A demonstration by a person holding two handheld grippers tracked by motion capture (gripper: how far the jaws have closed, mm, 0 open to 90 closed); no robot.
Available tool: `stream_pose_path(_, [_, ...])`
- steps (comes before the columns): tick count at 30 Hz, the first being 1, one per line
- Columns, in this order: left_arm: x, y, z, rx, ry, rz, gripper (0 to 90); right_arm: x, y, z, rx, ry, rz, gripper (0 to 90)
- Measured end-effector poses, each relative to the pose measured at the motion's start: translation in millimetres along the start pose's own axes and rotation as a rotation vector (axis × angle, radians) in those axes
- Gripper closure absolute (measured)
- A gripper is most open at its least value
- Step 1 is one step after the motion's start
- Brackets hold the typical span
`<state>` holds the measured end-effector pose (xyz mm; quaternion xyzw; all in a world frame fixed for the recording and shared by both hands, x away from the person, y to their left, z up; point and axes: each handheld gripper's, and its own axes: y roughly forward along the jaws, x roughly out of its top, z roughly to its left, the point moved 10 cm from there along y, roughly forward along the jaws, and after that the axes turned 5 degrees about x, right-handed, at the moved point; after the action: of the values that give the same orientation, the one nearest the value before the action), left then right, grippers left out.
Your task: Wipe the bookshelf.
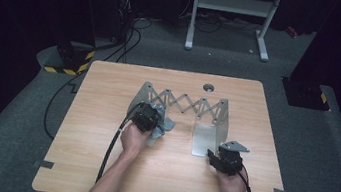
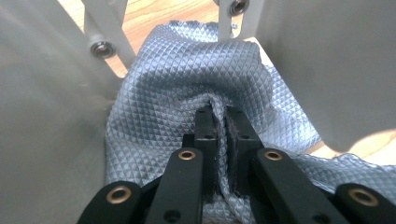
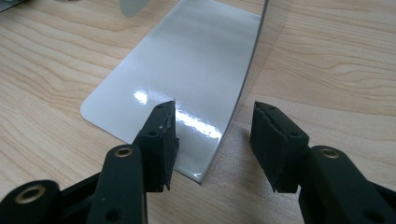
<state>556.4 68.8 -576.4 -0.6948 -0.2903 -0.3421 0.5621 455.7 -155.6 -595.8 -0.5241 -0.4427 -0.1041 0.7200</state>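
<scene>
Left gripper point(image 2: 219, 135) pinches unlabelled blue cloth point(image 2: 187, 79) (diamond weave).

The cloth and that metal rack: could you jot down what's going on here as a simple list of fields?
surface: wooden table
rack: grey metal rack with scissor-lattice back and two end plates, standing on the table
cloth: blue-grey quilted cloth, bunched at the rack's left end
left gripper: jaws shut on a fold of the cloth
right gripper: jaws open, straddling the edge of the rack's right plate, not clamped
</scene>
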Motion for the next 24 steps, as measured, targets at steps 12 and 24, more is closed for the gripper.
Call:
stream_pose_path(12, [-22.5, -31.0, 6.3, -0.027, 0.001, -0.011, 84.5, 0.0, 0.0, 0.1, 0.000, 0.000, 0.000, 51.1])
stream_pose_path(24, [-25.2, -34.6, 5.5, -0.026, -0.007, -0.020, 53.3, 0.1, 0.1, 0.1, -0.001, -0.001, -0.001, 51.2])
